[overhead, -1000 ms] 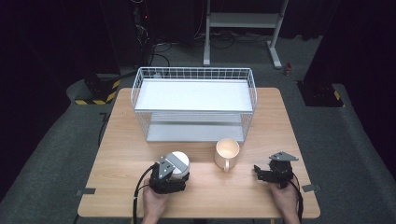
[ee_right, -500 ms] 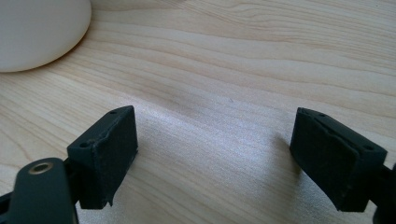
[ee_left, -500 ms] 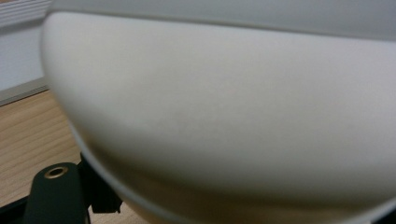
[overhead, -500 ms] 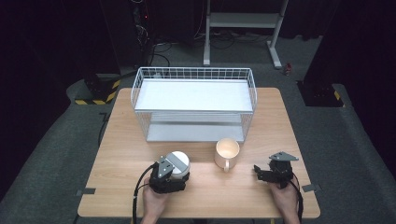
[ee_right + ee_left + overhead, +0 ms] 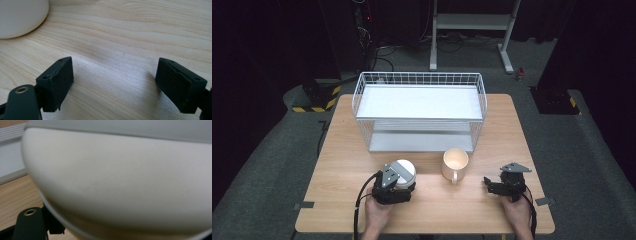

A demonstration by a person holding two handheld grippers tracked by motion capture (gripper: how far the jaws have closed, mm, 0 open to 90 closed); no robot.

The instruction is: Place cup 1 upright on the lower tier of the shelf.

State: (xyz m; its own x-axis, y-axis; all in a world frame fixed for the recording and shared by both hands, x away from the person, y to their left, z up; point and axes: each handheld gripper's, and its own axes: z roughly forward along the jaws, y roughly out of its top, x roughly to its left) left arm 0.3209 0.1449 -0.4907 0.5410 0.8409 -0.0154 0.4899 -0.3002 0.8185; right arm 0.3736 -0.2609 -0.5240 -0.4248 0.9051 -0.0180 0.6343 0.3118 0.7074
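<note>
A white bowl (image 5: 404, 170) stands on the wooden table (image 5: 337, 200) near the front, left of centre. My left gripper (image 5: 395, 188) sits right behind it. In the left gripper view the bowl's wall (image 5: 120, 182) is pressed up close. One black jaw stands wide at the lower left and the other is hidden. A cream mug (image 5: 455, 163) stands to the right of the bowl, handle towards me, and its side (image 5: 20, 17) also appears in the right gripper view. My right gripper (image 5: 493, 186) rests open on the table (image 5: 125, 37), nothing between its fingers.
A white wire rack (image 5: 420, 112) with two shelves stands across the back half of the table. A hand holds each gripper at the front edge, and cables trail from both. Bare wood lies between the mug and the right gripper.
</note>
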